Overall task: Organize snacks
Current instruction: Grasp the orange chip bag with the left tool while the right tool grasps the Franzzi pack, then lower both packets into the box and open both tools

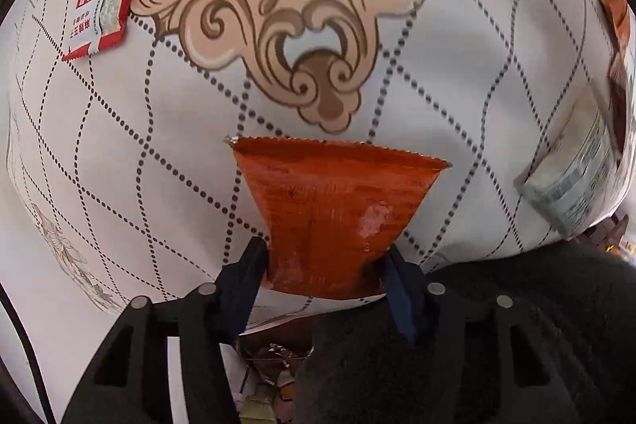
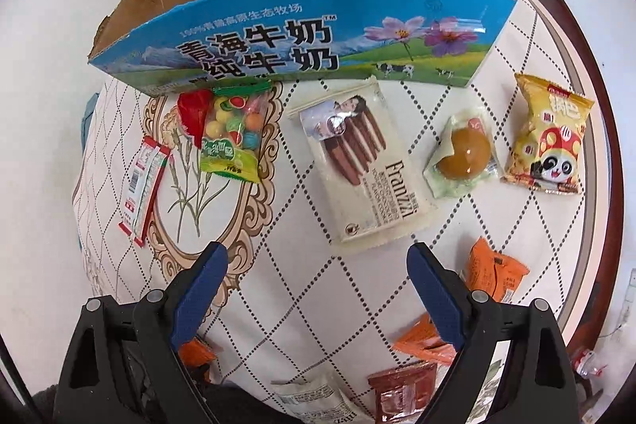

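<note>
Two packets lie in the cardboard box (image 2: 278, 26); many remain on the surface (image 2: 497, 225). The left hand-held gripper (image 1: 326, 265) clamps an orange packet (image 1: 334, 209); the right hand-held gripper (image 2: 318, 289) stands apart, empty.

So the table wears a white quilted cloth (image 2: 302, 265) with dotted diamonds and a tan scroll frame. A cardboard box (image 2: 302, 38) sits at 12 o'clock. Under it: candy bag (image 2: 234, 134) at 10, red-white sachet (image 2: 143, 181) at 9, Franzzi wafer pack (image 2: 365, 165) dead center, jelly cup (image 2: 463, 153) and yellow panda bag (image 2: 550, 138) at 3, orange packets (image 2: 493, 273) at 4.
</note>
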Tool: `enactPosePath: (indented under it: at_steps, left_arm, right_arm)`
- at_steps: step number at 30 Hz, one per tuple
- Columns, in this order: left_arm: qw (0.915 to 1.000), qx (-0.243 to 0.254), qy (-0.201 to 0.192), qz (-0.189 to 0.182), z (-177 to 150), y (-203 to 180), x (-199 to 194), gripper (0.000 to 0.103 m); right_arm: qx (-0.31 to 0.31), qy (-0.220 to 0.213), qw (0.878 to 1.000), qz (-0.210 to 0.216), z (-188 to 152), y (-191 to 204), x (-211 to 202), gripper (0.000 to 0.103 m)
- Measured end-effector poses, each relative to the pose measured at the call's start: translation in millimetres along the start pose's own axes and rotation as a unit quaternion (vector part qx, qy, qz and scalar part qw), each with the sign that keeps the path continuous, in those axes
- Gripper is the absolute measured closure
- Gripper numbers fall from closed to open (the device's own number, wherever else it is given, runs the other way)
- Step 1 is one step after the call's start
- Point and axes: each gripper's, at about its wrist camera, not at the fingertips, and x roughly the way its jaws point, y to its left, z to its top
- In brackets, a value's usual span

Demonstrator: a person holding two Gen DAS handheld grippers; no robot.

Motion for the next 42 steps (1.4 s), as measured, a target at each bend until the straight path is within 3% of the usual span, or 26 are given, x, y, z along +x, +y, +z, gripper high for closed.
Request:
enactPosePath:
  at_steps: [4, 9, 10, 11, 17, 22, 25, 32, 34, 36, 37, 42]
  left_arm:
    - [0.9964, -0.06, -0.053, -0.028, 32, 17, -33, 0.054]
    - [0.9827, -0.141, -0.093, -0.077, 75, 40, -59, 0.054]
    - [0.9794, -0.154, -0.098, -0.088, 82, 42, -61, 0.054]
    - [0.9767, -0.164, -0.098, -0.097, 86, 44, -63, 0.054]
    - [0.9673, -0.193, -0.092, -0.136, 109, 56, -67, 0.054]
    - [0.9705, -0.176, -0.076, -0.147, 122, 43, -47, 0.046]
    - [0.9758, -0.151, -0.07, -0.142, 127, 36, -44, 0.045]
    - [0.9816, -0.133, -0.063, -0.122, 139, 17, -47, 0.045]
    - [0.9808, -0.139, -0.071, -0.116, 123, 3, -49, 0.045]
    - [0.9792, -0.148, -0.079, -0.114, 121, -4, -49, 0.047]
    - [0.9782, -0.152, -0.082, -0.115, 117, -3, -48, 0.048]
    - [0.9772, -0.154, -0.104, -0.102, 102, -13, -58, 0.052]
  right_arm:
    - [-0.029, -0.014, 0.999, -0.043, 28, 0, 8, 0.009]
    - [-0.055, 0.022, 0.996, -0.071, 54, 1, 44, 0.011]
    - [-0.049, 0.03, 0.996, -0.07, 55, -2, 50, 0.028]
    - [-0.037, 0.04, 0.996, -0.066, 54, -6, 56, 0.036]
    - [0.013, 0.076, 0.996, -0.035, 21, -16, 54, 0.036]
    - [0.074, 0.141, 0.986, 0.045, -15, -23, 68, 0.028]
    - [0.07, 0.122, 0.99, 0.028, -26, -22, 64, 0.022]
    - [0.039, 0.107, 0.993, -0.003, -31, -4, 64, 0.022]
    - [0.031, 0.096, 0.995, -0.013, -33, 3, 66, 0.022]
    - [0.022, 0.083, 0.996, -0.033, -37, 8, 71, 0.03]
    - [0.015, 0.077, 0.996, -0.043, -39, 11, 72, 0.04]
    - [-0.01, 0.048, 0.997, -0.053, -47, 19, 67, 0.043]
